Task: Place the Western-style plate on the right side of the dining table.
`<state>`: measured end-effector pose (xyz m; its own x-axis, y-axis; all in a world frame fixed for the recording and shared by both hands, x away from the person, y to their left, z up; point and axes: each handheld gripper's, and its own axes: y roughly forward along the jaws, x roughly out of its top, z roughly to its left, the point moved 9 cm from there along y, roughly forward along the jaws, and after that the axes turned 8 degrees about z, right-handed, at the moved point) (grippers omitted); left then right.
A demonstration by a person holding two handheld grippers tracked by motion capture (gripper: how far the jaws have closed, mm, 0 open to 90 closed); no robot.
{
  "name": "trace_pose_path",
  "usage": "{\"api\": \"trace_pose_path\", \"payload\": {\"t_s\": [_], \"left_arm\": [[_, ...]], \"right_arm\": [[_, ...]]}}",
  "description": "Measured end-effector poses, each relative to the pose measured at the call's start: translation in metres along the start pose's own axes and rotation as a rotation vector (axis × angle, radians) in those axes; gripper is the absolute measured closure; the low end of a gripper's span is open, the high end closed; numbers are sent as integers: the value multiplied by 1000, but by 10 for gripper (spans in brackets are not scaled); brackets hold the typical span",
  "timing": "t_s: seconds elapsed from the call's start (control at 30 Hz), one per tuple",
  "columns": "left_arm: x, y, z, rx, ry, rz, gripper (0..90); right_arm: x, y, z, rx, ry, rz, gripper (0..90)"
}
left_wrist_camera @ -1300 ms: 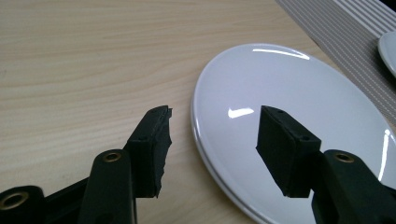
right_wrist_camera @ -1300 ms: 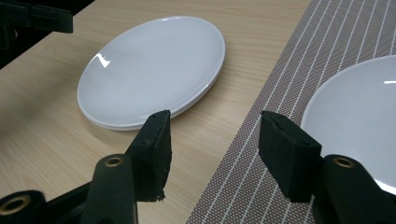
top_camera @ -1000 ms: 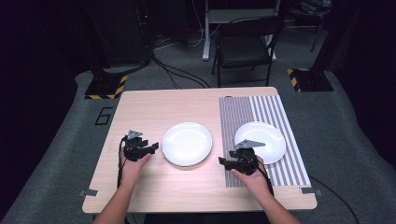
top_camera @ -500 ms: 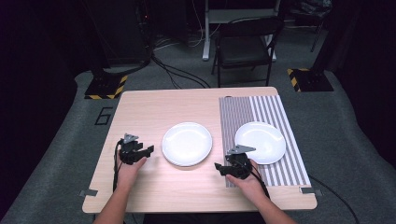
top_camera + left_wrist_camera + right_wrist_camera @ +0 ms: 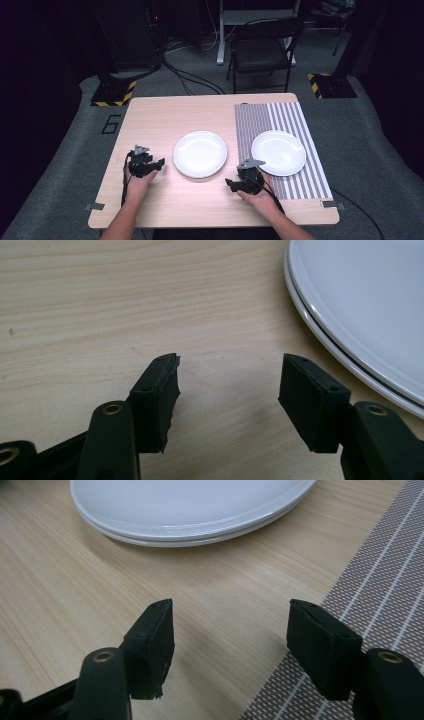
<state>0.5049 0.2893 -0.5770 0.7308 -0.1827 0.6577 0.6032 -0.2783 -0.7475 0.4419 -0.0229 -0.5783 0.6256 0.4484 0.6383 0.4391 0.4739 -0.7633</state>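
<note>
On the table, everything reads off the middle plate:

Middle plate: white and round, it sits on bare wood, just off the left edge of the striped mat; your gripper views show a double rim, so it looks like two plates stacked, though I can't be sure from up high.

Left gripper: you've got it low over the table, just left of that plate and near its rim, not touching it.

Left fingers: spread wide, nothing between them but wood grain; the plate's edge curves past the right-hand jaw in the left gripper view.

Right gripper: yours sits below and to the right of the middle plate, at the mat's left edge, near the table's front.

Right fingers: parted too, empty, one jaw over wood and the other over the mat's weave, with the plate straight ahead and apart from both jaws.

Second plate: white as well, resting on the mat, well to the right of the middle plate and just beyond your right hand.
</note>
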Motion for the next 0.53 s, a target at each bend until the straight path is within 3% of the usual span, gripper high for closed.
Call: {"api": "trace_pose_path", "payload": {"t_s": [0.27,0.53], "left_arm": [[-3,2,-2,17,29,17,399],[-9,-3,6,28,1,11,399]], "right_arm": [[3,7,8,-7,-32,-5,312],[3,11,10,9,-29,4,282]]}}
